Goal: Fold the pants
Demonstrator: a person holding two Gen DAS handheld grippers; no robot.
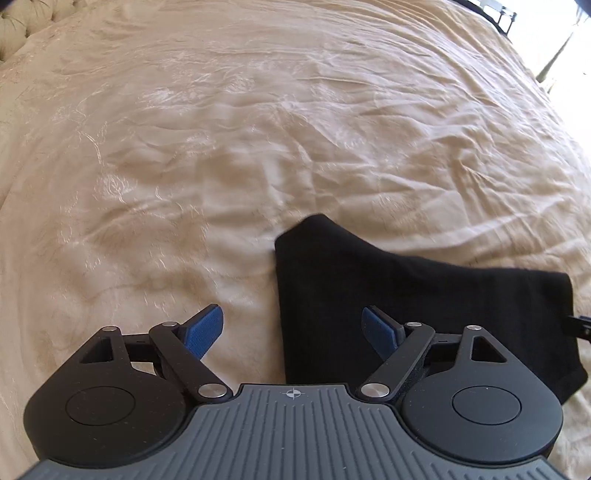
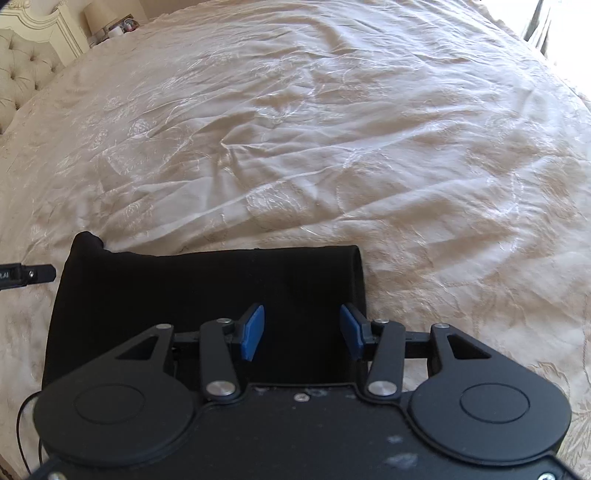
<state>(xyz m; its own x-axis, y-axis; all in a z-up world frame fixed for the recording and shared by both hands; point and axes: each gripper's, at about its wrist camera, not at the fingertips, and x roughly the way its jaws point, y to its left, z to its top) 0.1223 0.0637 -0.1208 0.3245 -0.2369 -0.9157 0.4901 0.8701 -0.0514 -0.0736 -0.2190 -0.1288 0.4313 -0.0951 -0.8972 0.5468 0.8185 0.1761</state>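
Note:
The black pants [image 1: 388, 288] lie folded into a compact block on the cream bedspread [image 1: 258, 129]. In the left wrist view my left gripper [image 1: 293, 332] hovers above the block's left edge, jaws wide apart, blue pads [image 1: 207, 332] clear of the cloth. In the right wrist view the pants [image 2: 184, 288] fill the lower middle, and my right gripper [image 2: 303, 330] hangs over their right part with its blue fingers [image 2: 253, 332] apart and nothing pinched between them. A black tip of the other gripper [image 2: 33, 275] pokes in at the left edge.
The wrinkled cream bedspread [image 2: 332, 147] stretches far ahead and to both sides. A tufted headboard [image 2: 22, 70] and a nightstand with small items [image 2: 110, 26] stand at the upper left. Bright window light falls at the upper right.

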